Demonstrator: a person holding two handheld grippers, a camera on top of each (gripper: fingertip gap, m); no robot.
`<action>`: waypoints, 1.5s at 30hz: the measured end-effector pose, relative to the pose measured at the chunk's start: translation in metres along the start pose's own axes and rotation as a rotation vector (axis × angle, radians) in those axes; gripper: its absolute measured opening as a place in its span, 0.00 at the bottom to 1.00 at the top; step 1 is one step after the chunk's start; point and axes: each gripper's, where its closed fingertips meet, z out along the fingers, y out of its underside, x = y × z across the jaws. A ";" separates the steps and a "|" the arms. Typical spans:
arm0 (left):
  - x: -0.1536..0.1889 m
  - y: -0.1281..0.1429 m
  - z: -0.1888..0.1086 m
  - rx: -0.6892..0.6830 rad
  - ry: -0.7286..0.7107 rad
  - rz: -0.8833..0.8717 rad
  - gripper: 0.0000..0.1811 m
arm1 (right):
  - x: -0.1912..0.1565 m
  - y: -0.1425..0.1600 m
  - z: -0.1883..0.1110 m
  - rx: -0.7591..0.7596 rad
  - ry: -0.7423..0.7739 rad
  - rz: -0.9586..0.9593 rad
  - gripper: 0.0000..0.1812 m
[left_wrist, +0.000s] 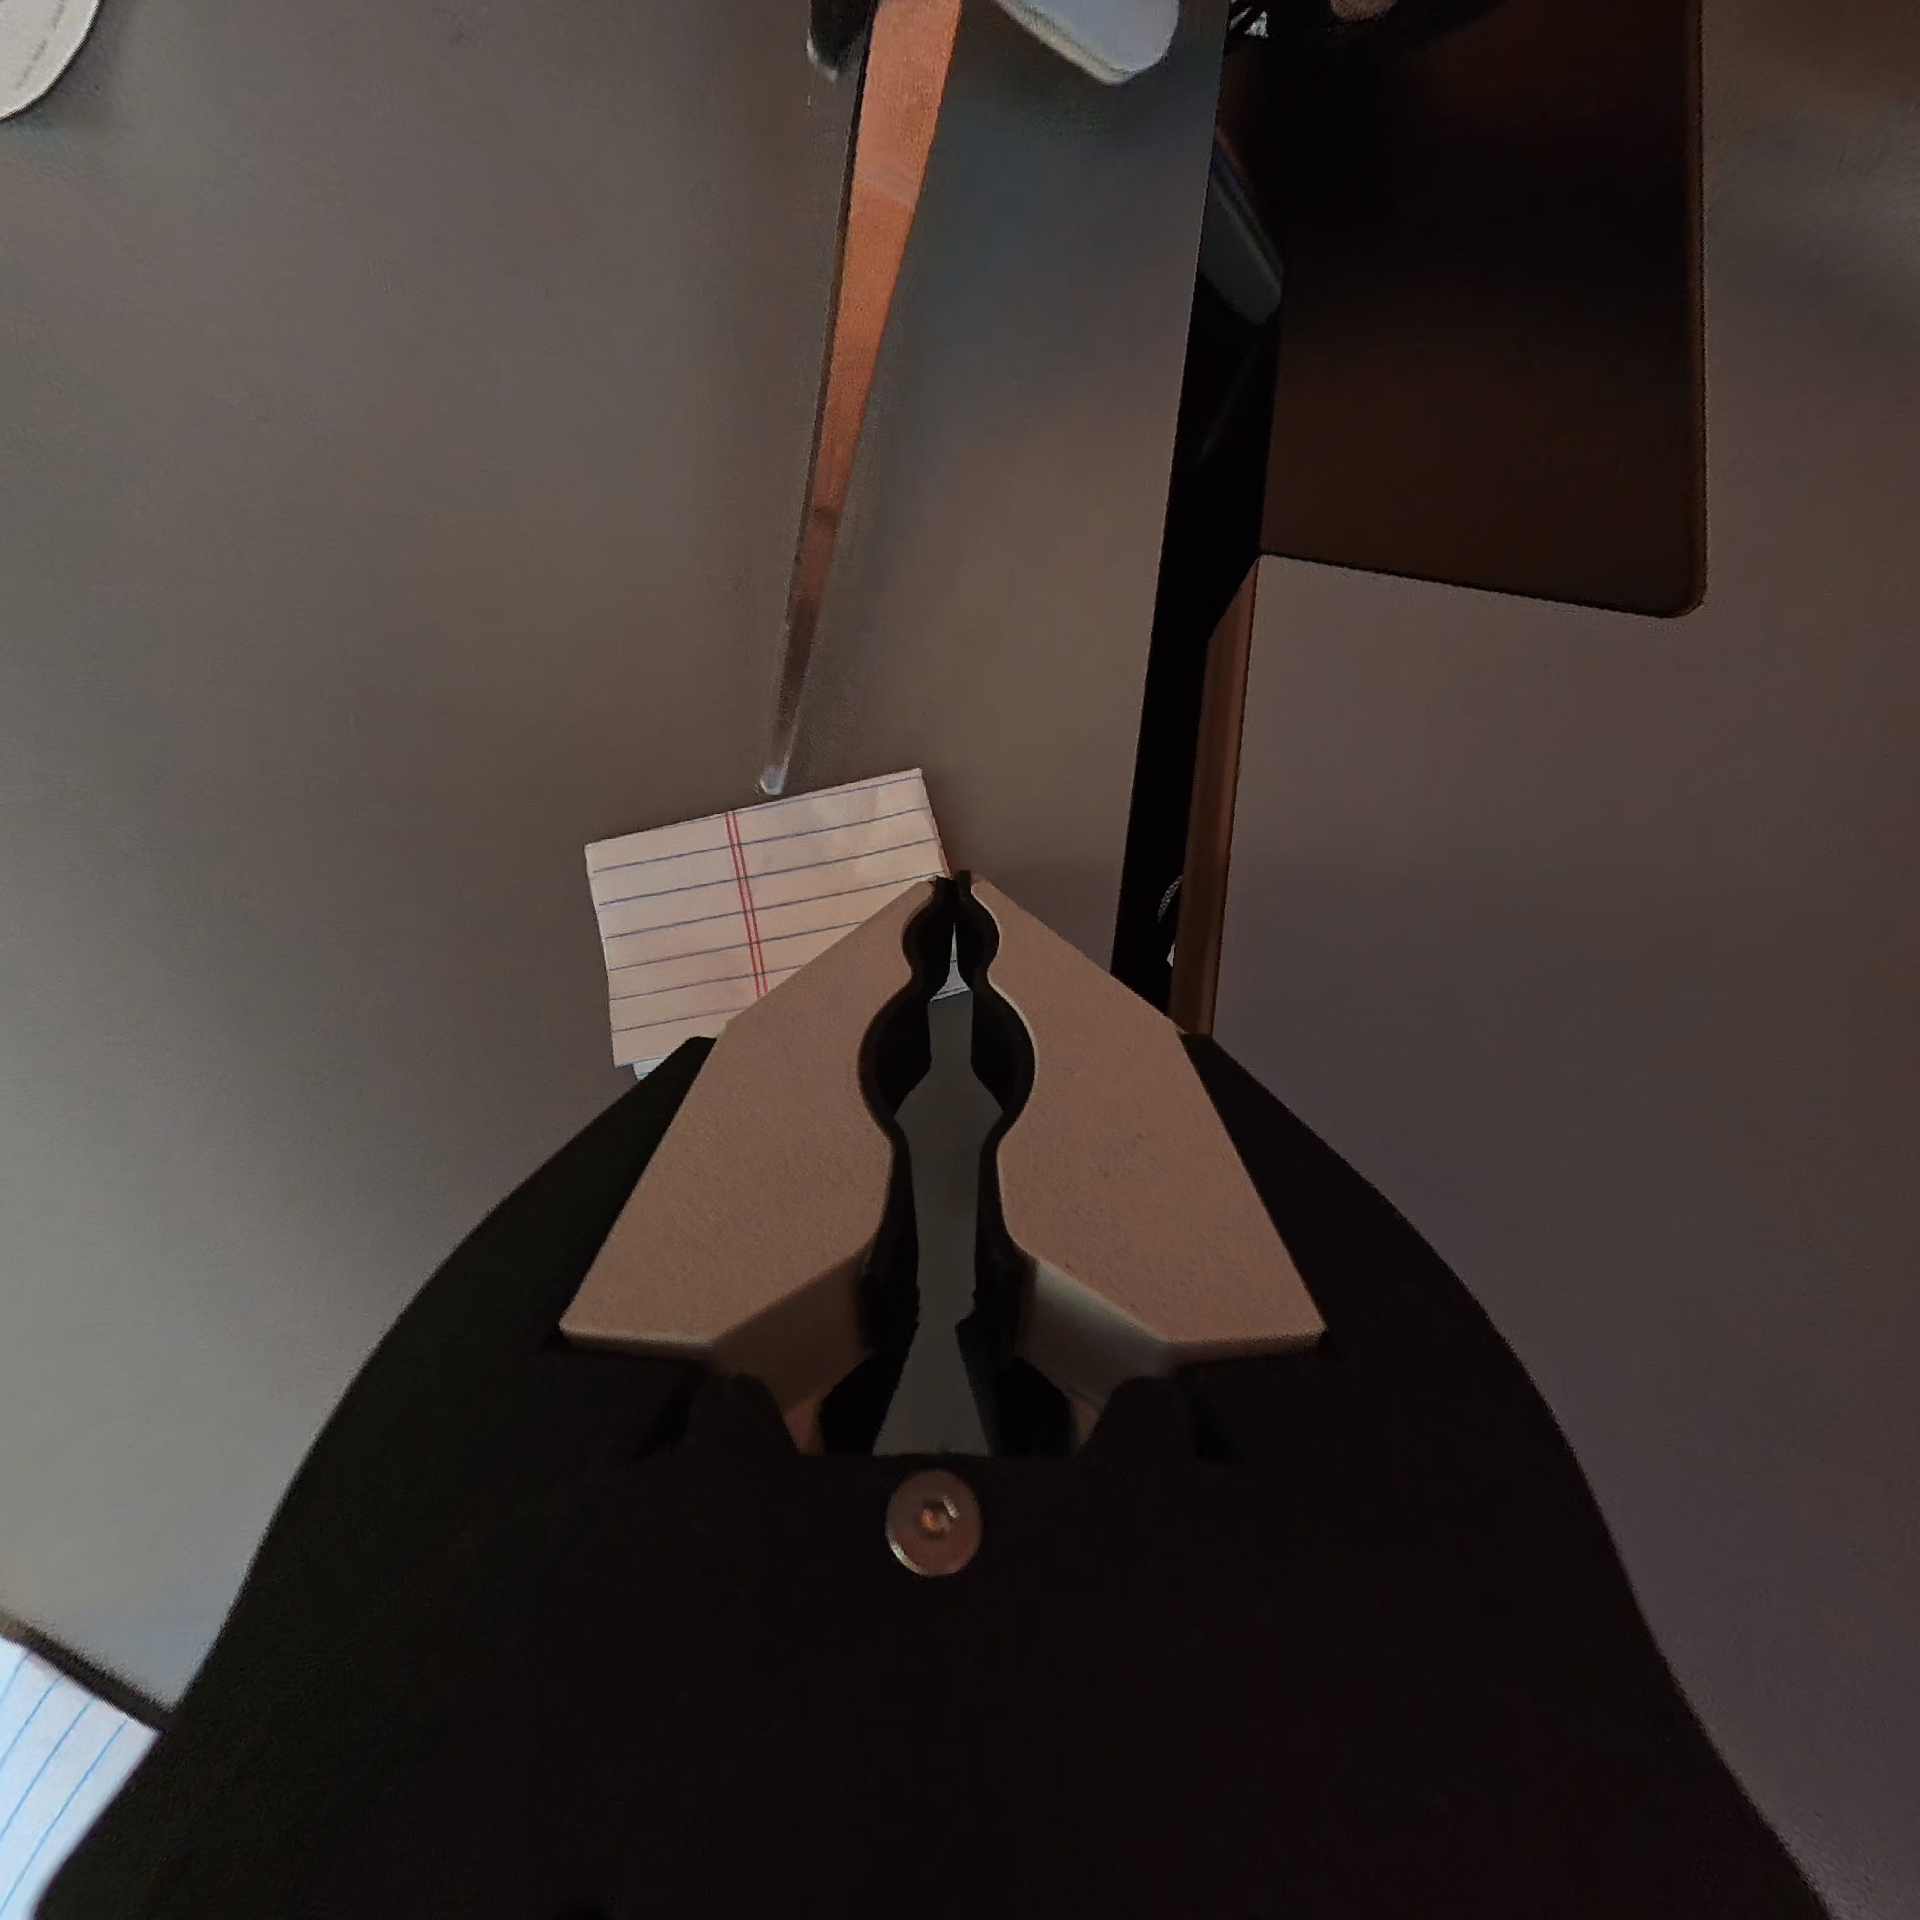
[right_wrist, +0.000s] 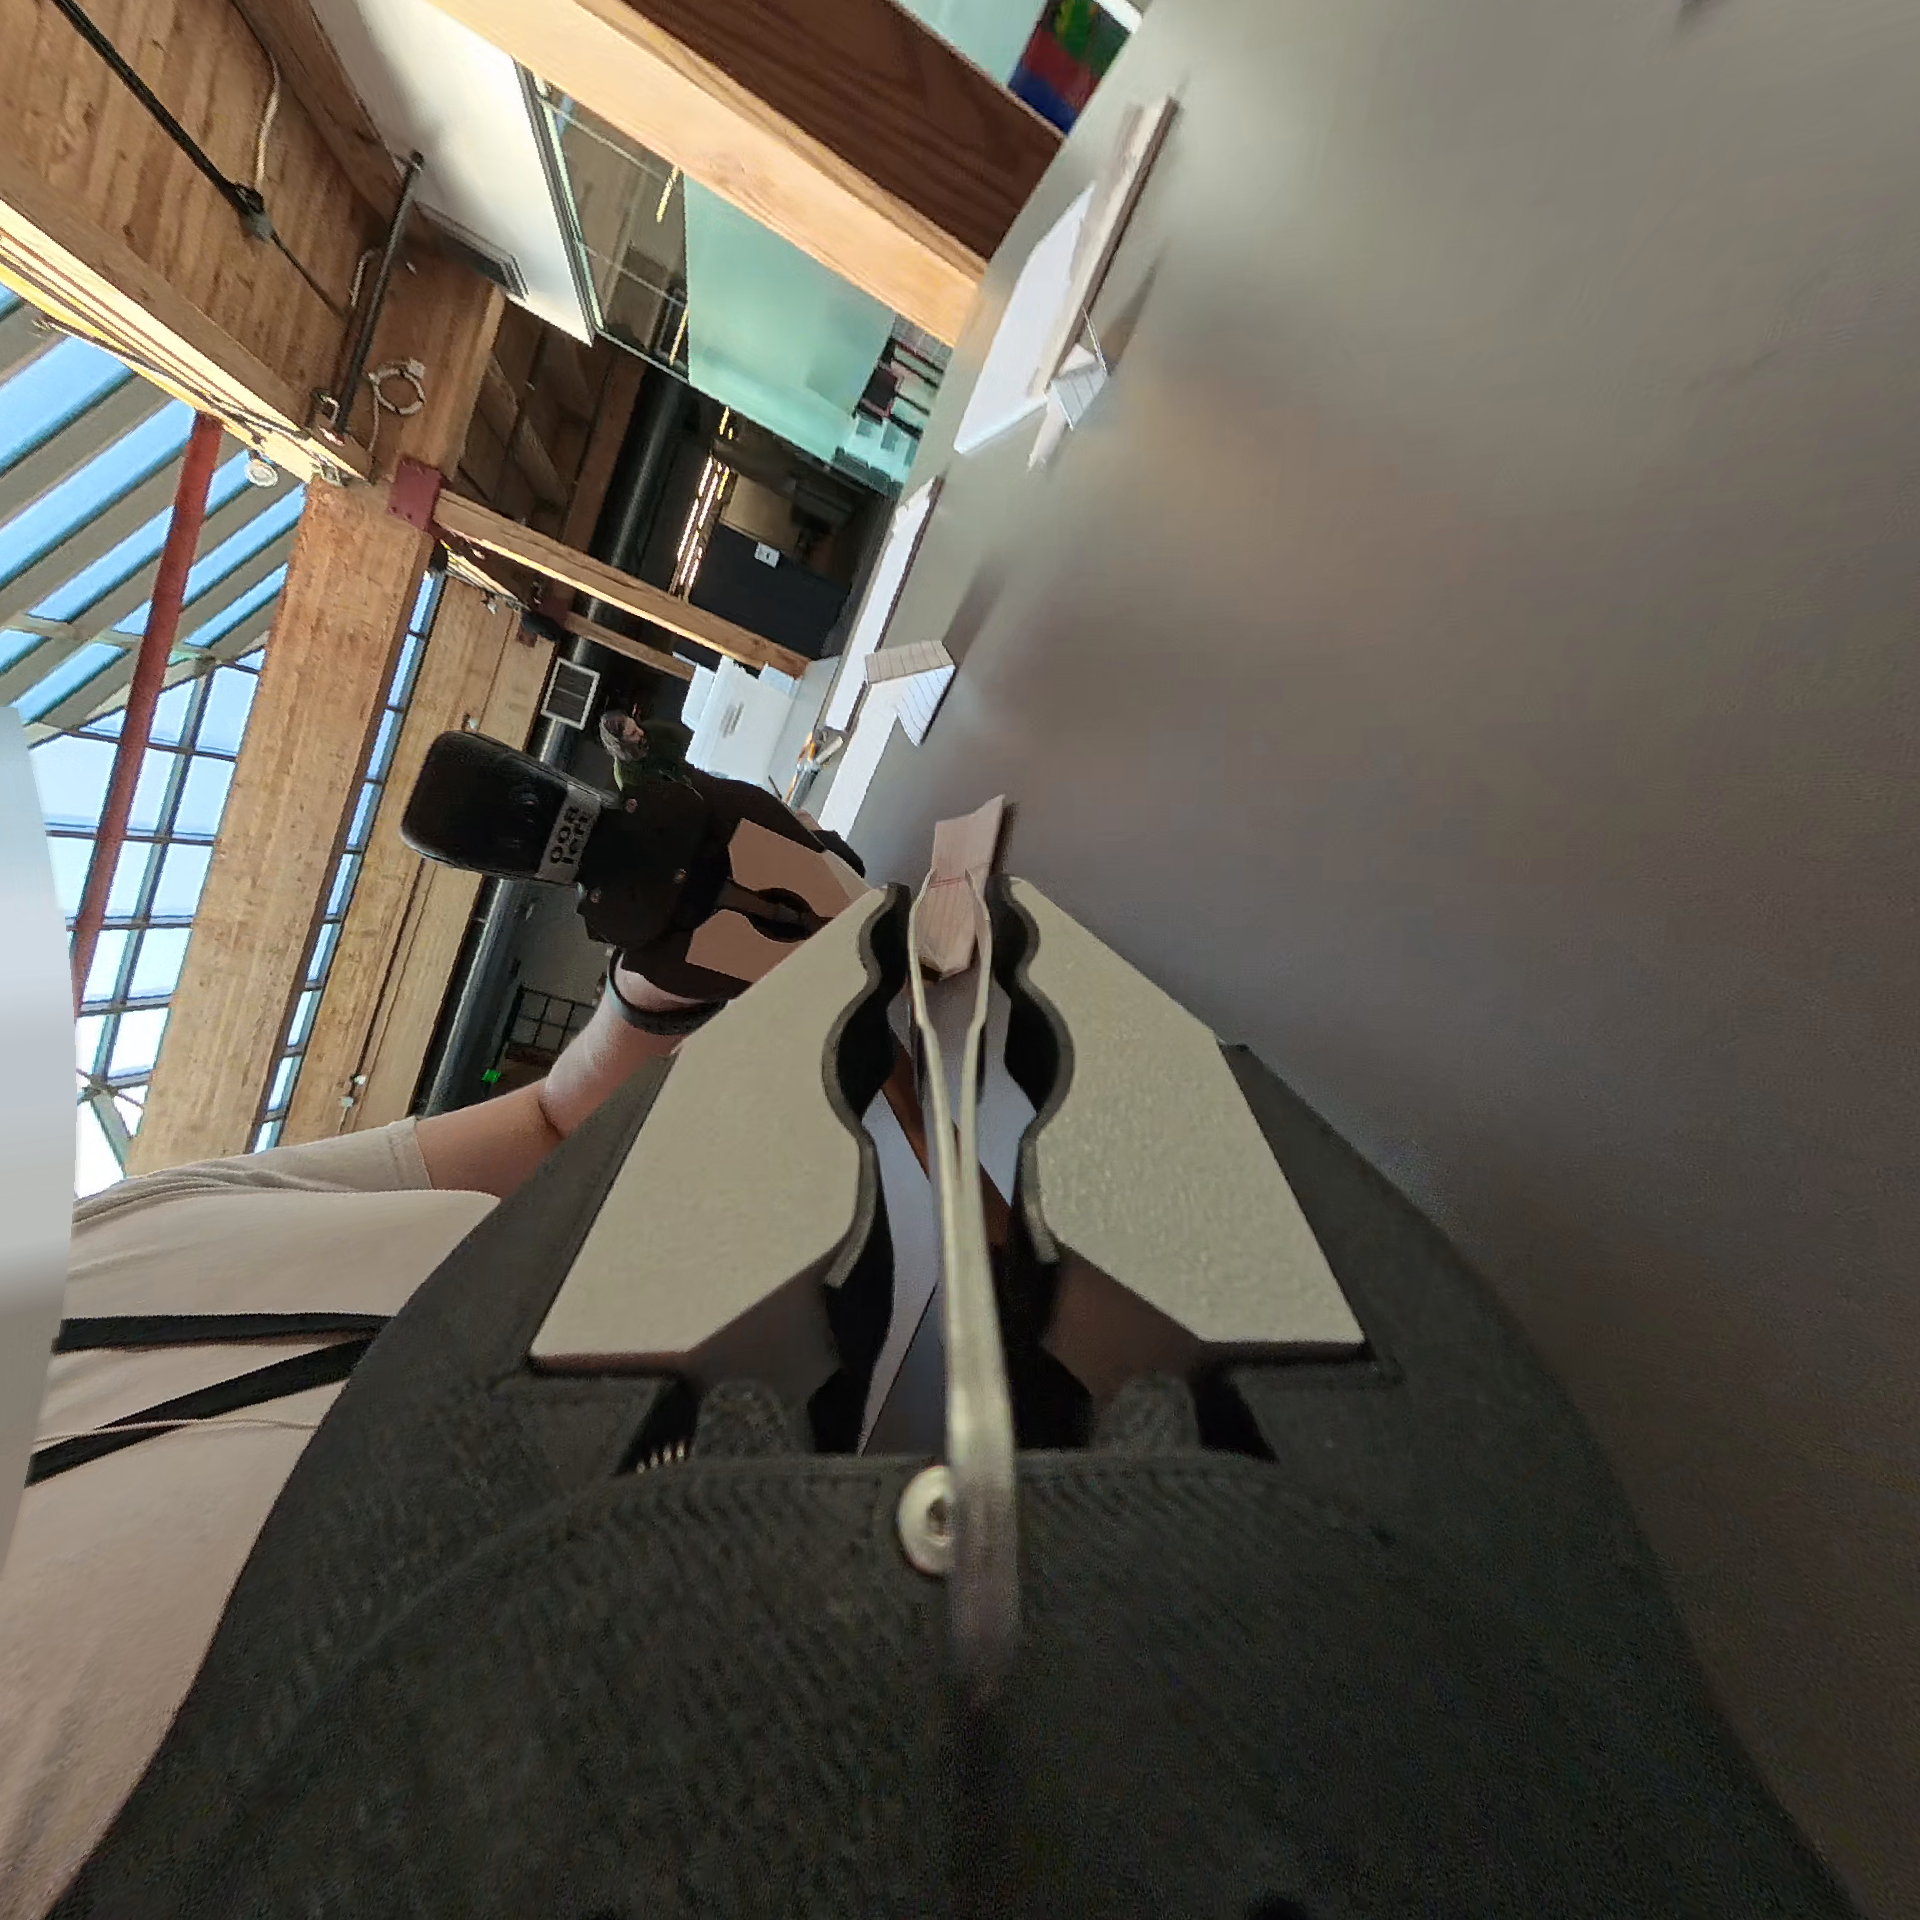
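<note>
The left gripper has its jaws pressed together on the near right corner of the folded lined paper. The right gripper pinches metal tweezers, whose tips touch the paper's far edge. A risk, as I judge — the thin paper may slip or tear if the two pull apart. The paper lies on a grey table; beyond it, more folded sheets, wooden beams and large windows.

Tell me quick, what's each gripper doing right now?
Left gripper: shut on the folded lined paper.
Right gripper: shut on metal tweezers.
</note>
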 end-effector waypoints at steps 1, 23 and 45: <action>-0.004 0.002 -0.002 -0.001 -0.017 -0.006 0.00 | -0.006 -0.003 -0.003 0.033 -0.003 -0.017 0.08; -0.043 0.067 -0.142 0.212 -0.492 -0.288 0.01 | -0.025 0.003 0.060 0.108 0.080 -0.305 0.09; -0.027 0.197 -0.253 0.368 -0.720 -0.520 0.09 | -0.081 0.038 0.098 0.145 0.133 -0.851 0.09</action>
